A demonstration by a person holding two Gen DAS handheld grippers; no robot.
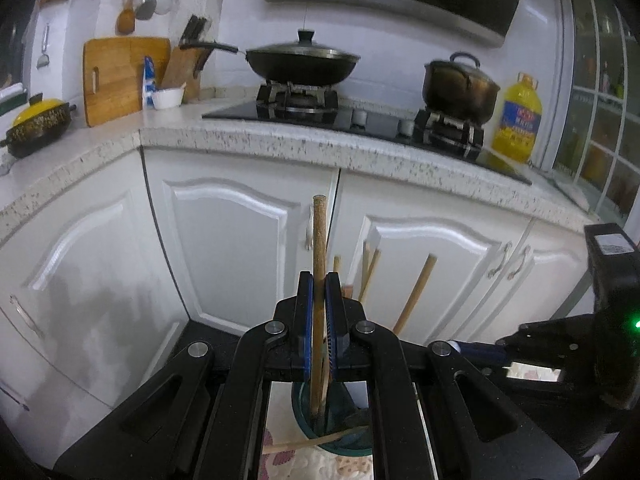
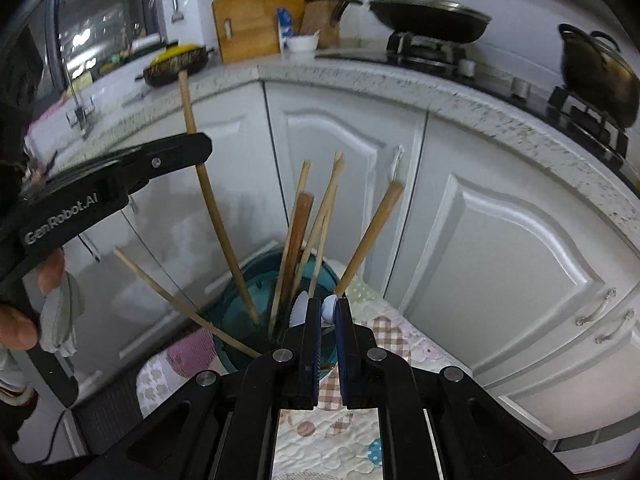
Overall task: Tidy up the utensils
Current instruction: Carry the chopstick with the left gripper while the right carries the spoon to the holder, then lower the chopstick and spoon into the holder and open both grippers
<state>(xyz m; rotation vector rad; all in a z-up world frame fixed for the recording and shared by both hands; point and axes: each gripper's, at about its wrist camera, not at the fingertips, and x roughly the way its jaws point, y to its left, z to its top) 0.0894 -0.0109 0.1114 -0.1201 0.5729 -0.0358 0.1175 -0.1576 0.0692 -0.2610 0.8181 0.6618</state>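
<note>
Pinched tight between the pressed-together blue pads of the left gripper (image 1: 319, 280): one long wooden stick (image 1: 319, 236). Held almost straight up, with its bottom end already down inside the teal cup (image 1: 306, 416). Probably held that way so as to slide in without knocking the cup over. Gripped near the middle, not the tip, most likely to stop any wobble. Seen from the other side too, with the same stick (image 2: 216, 208) slanting down into the cup (image 2: 240, 280). Already standing in there: a bunch of other wooden sticks (image 2: 298, 224), all fanned out, leaning on the rim. One thin stick (image 2: 180, 304) tipped far out over the edge, maybe in need of a nudge. Under the cup, a soft patchwork cloth (image 2: 320, 440), likely there to keep the cup from sliding. On the right gripper (image 2: 329, 303), fingers nearly pressed together too, nipping a small white-tipped thing (image 2: 329, 311). Hard to say what kind of thing. Poised just over the cup's near rim, likely next to go in. So, well along with the tidying, but not done yet.
</note>
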